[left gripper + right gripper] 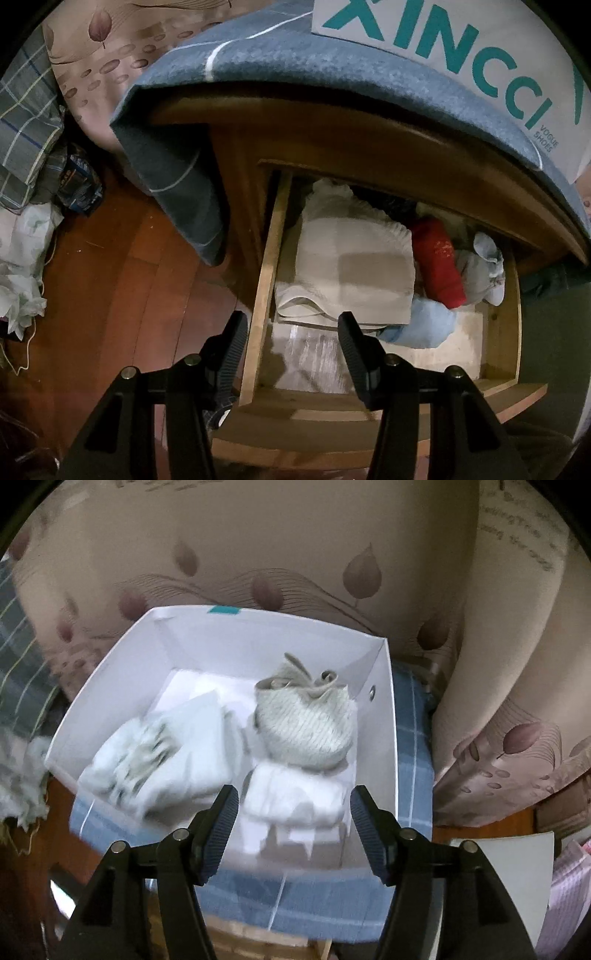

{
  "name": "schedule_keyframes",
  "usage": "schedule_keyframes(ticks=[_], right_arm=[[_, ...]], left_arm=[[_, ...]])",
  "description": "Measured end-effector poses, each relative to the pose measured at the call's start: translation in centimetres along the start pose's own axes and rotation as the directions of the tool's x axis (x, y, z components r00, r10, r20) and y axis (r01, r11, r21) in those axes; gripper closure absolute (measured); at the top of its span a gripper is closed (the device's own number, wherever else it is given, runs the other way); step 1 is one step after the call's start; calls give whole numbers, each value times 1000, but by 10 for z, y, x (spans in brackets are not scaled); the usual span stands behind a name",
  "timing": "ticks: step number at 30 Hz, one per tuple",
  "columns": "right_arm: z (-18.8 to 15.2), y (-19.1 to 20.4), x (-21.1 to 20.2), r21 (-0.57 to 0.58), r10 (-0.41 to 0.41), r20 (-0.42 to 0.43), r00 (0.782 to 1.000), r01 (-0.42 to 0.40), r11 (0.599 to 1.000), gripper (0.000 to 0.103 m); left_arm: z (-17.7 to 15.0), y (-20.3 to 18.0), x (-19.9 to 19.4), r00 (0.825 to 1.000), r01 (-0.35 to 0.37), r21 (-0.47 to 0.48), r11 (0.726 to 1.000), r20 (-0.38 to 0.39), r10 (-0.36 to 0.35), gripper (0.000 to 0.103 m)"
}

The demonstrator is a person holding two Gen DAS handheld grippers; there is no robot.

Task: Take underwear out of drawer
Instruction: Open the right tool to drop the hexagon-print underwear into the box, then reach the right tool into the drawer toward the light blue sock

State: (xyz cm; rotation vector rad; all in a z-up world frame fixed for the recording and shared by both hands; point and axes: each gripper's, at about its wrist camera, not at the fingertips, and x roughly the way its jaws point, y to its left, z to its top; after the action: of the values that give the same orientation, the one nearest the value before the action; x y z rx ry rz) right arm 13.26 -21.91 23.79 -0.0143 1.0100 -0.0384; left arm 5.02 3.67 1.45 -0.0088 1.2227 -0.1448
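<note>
In the left wrist view the wooden drawer [264, 280] stands pulled open. It holds a folded cream garment [354, 269], a red item [439, 262], a grey item [478, 271] and a light blue item [428, 325]. My left gripper [293, 332] is open and empty, above the drawer's front left corner. In the right wrist view my right gripper [293, 805] is open and empty over a white shoe box [388, 716]. The box holds a striped beige piece [303, 723], a white folded piece [291, 797] and a white patterned piece [147, 764].
A blue checked cloth [280, 59] covers the cabinet top, with the box marked XINCCI [461, 55] on it. A leaf-print curtain [295, 546] hangs behind. Wooden floor [122, 280] lies left of the drawer, with plastic bags [22, 266] and a checked cloth [26, 122].
</note>
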Motion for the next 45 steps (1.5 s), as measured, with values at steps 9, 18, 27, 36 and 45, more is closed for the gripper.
schedule_keyframes(ticks=[9,18,27,36,45], right_arm=[[-65,11,-54,-84,90,81,993,-83,993,43],[-136,49,-21,-215,156,-63,986,-166,962,45],[-191,98,69,-381,139,-265,954,-236,894,62],[-200,126,138,-547,76,-320,944,-249,799,62],[-211,137,179,-623,24,-373,928,-269,734,62]], left_arm=[[-2,0,-1,1000,-22,15,1000,5,22,51],[-6,11,-7,1000,-7,-10,1000,8,7,51],[-7,28,-10,1000,-7,-58,998,0,7,51],[-6,31,-10,1000,6,-69,998,-2,-6,51],[-3,35,-8,999,30,-92,995,-17,-32,51]])
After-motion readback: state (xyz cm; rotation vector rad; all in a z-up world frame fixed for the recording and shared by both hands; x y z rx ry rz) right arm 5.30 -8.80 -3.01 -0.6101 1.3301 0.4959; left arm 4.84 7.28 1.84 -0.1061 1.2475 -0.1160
